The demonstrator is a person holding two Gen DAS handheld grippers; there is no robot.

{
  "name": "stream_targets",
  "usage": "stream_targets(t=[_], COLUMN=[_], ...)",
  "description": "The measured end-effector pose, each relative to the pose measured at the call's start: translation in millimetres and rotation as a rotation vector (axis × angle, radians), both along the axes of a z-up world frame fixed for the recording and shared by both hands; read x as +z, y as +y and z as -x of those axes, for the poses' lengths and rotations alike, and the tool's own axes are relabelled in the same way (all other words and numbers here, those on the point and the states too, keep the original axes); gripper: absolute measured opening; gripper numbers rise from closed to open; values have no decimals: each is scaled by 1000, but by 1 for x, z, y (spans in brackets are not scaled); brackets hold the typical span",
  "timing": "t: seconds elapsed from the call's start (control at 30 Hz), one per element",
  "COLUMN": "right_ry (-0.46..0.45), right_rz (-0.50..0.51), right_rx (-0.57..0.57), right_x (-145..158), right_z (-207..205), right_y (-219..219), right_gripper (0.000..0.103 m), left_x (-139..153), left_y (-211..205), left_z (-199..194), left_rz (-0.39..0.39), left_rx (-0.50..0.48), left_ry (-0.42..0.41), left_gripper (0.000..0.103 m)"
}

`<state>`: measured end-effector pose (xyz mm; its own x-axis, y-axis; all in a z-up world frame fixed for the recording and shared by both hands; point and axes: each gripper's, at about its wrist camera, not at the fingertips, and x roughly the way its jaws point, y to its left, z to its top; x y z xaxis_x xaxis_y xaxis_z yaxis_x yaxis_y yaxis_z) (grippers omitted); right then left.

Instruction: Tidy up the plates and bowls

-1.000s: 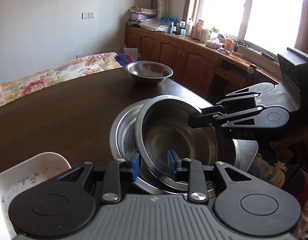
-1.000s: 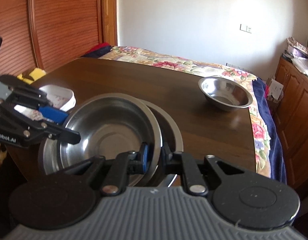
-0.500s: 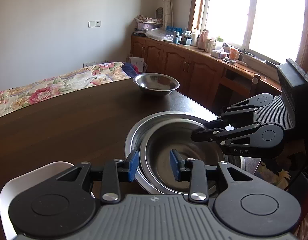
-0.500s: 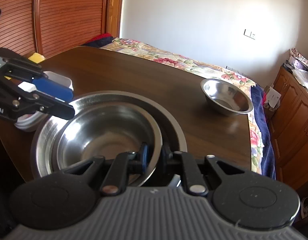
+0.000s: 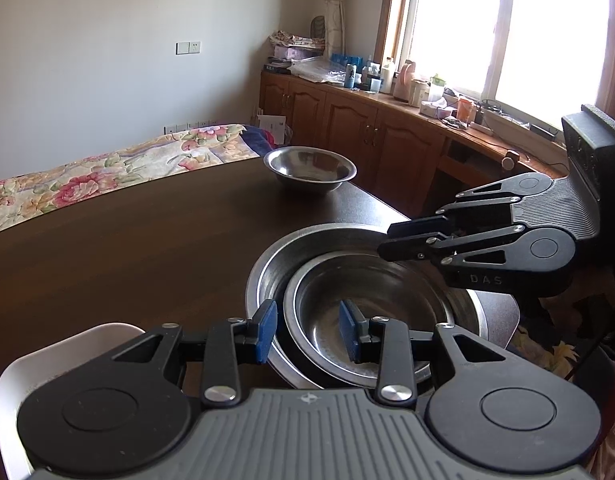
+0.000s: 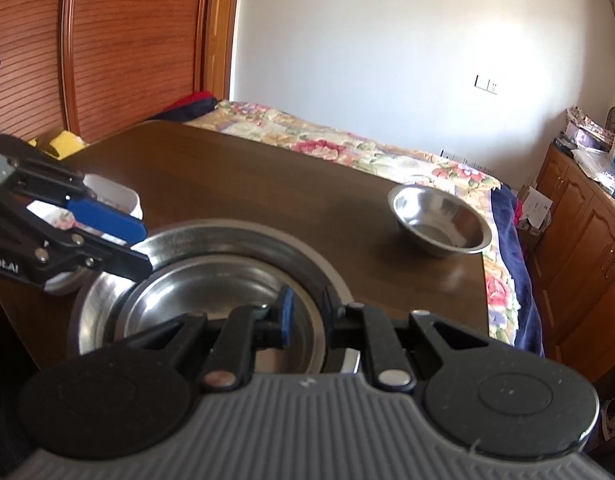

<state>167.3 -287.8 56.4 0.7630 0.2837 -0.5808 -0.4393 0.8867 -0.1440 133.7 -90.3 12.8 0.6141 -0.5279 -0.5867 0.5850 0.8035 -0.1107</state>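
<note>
Small shiny steel bowl [image 5: 359, 312] sits nested inside the wide shallow steel basin [image 5: 275, 264] at the near edge of the dark wooden tabletop [image 5: 127, 240]. Left gripper [image 5: 307, 330] jaws open, straddling the nested bowl's near rim. Right gripper [image 6: 307, 312] jaws parted around the opposite rim, not pinching. Second round steel bowl [image 6: 439, 226] stands alone well beyond the basin, near the far edge. White floral dish [image 6: 115, 200] just left of the basin, partly hidden behind the left gripper.
</note>
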Motion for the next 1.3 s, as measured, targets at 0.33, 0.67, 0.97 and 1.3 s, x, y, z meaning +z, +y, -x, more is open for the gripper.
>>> stream_targets(t=[0.33,0.67,0.97,1.3], right_ry=[-103,-174,-189,-144], right_rz=[-72,-163,-206,-266], right_rx=[-50,-110,-176,-222], right_x=[15,22,8,-21], right_z=[-8,-43,-79,-108], right_y=[-23,-60,-89,-106], right_gripper=[17,17,39,40], left_x=[11,29,33,21], left_y=[-4,-32,-63,-93], left_z=[-17,-59,-103,-151], left_rz=[5,-5,-19,-48], left_rx=[28,55,64,51], left_ry=[-29,-76,-79,-35], left_gripper=[38,39,41,41])
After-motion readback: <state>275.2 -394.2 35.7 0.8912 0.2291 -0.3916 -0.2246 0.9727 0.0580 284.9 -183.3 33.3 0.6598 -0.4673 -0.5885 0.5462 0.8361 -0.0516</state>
